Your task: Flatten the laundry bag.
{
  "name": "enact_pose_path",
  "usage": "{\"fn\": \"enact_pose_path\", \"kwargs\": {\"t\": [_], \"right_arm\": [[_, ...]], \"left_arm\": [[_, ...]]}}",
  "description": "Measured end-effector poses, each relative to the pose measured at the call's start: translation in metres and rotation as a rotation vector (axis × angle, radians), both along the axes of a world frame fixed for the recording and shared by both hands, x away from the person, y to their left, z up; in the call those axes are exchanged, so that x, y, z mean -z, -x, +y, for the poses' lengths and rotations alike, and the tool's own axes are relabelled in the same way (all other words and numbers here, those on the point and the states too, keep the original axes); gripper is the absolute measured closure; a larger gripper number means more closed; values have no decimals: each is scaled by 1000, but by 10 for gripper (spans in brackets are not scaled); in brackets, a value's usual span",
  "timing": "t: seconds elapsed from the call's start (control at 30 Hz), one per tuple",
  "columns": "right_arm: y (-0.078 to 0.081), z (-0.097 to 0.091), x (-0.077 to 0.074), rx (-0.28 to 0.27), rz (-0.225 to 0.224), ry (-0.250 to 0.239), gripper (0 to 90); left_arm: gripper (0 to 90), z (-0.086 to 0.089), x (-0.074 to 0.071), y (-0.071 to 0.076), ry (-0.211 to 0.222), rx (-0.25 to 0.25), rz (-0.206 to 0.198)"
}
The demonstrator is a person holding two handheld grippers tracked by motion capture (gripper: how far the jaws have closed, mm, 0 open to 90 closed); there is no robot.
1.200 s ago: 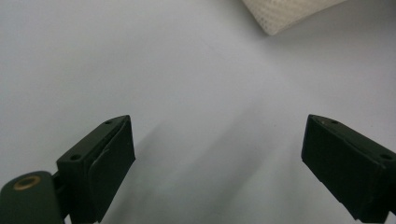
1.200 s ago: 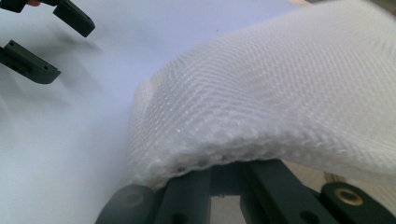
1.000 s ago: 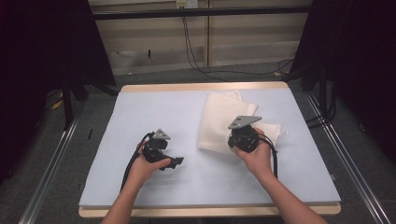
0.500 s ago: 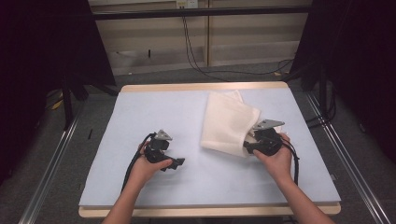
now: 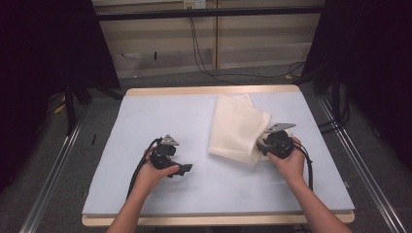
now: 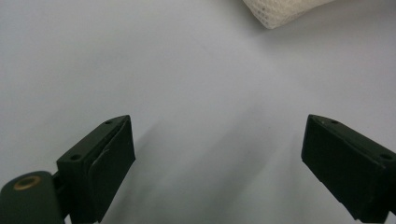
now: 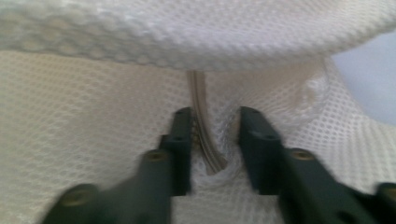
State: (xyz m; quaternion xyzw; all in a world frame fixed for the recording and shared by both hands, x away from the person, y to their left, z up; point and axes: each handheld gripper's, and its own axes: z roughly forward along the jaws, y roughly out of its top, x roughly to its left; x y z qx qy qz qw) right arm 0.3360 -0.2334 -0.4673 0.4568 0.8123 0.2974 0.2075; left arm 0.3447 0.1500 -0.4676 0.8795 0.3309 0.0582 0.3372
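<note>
From the high view we see a counter (image 5: pixel 145 116) covered with a pale blue-grey sheet, and on its right half lies a cream mesh cloth (image 5: pixel 235 126), folded over on itself and reaching from near the far edge down toward the middle. Our right gripper (image 5: pixel 265 148), held in the right hand (image 5: pixel 286 160), sits at the cloth's near right corner with its grey three-cornered plate on top. In the right gripper view the cloth (image 7: pixel 93 140) lies under and in front of the jaws, a thick fold of it crossing the top of the picture, and the two black jaws are drawn close together on a bunched bit of mesh with a pale flat strap (image 7: pixel 205 140) running between them, so we read them as clenched on the cloth. Our left gripper (image 5: pixel 183 169), held in the left hand (image 5: pixel 155 172), rests on the bare sheet at the left of centre, well apart from the cloth, its black cable (image 5: pixel 138 167) looping back along the forearm. In the left gripper view its jaws stand wide apart, released, with nothing between them but the plain sheet, and a corner of the mesh cloth (image 6: pixel 285 11) lies far off at the top edge. Beyond the counter we see a grey floor (image 5: pixel 233 80) with cables trailing across it.
</note>
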Motion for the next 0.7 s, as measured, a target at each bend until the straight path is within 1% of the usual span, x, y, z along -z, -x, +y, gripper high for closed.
{"fn": "enact_pose_path", "kwargs": {"t": [0.03,0.07,0.1,0.13,0.17,0.2,0.23,0.27,0.3,0.33,0.37,0.4,0.43,0.47,0.5,0.53,0.57,0.6,0.63,0.67,0.7], "right_arm": [[-2,1,0,-35,14,-12,795],[-4,4,-2,-29,16,11,828],[-4,4,-2,-29,16,11,828],[-6,3,-4,-30,21,-6,843],[-6,3,-4,-30,21,-6,843],[-6,3,-7,-11,16,-41,849],[-6,3,-7,-11,16,-41,849],[-5,3,-10,-15,3,-48,850],[-3,5,-15,-17,-26,-57,850],[-2,6,-18,-28,-39,-63,850],[0,12,-25,-51,-70,-80,850],[1,15,-27,-68,-85,-79,850],[1,15,-27,-68,-85,-79,850],[2,22,-33,-87,-101,-94,850],[2,25,-35,-99,-107,-102,850],[2,29,-36,-111,-113,-107,850],[2,29,-36,-111,-113,-107,850],[2,35,-39,-127,-127,-111,850],[2,39,-40,-136,-122,-118,850],[2,42,-41,-145,-122,-125,851],[2,42,-41,-145,-122,-125,851]], "left_arm": [[94,0,0,0,3,-1,-1],[94,0,0,0,-3,-6,0],[94,0,0,0,-3,-6,0],[95,0,0,0,-1,-9,1],[95,0,0,0,-1,-9,1],[95,1,0,0,7,-16,1],[95,1,0,0,7,-16,1],[95,1,-1,-1,8,-8,-2],[95,2,-1,0,9,-12,2],[95,2,-2,-1,4,-12,1],[95,2,-3,0,13,-14,-3],[95,1,-3,0,15,-8,-7],[95,1,-3,0,15,-8,-7],[95,0,-3,0,24,-16,-9],[95,0,-4,1,21,-3,-6],[95,-1,-5,1,17,-4,-6],[95,-1,-5,1,17,-4,-6],[95,-2,-7,1,29,8,-8],[94,-3,-7,2,49,1,-14],[94,-4,-9,2,43,7,-24],[94,-4,-9,2,43,7,-24]]}}
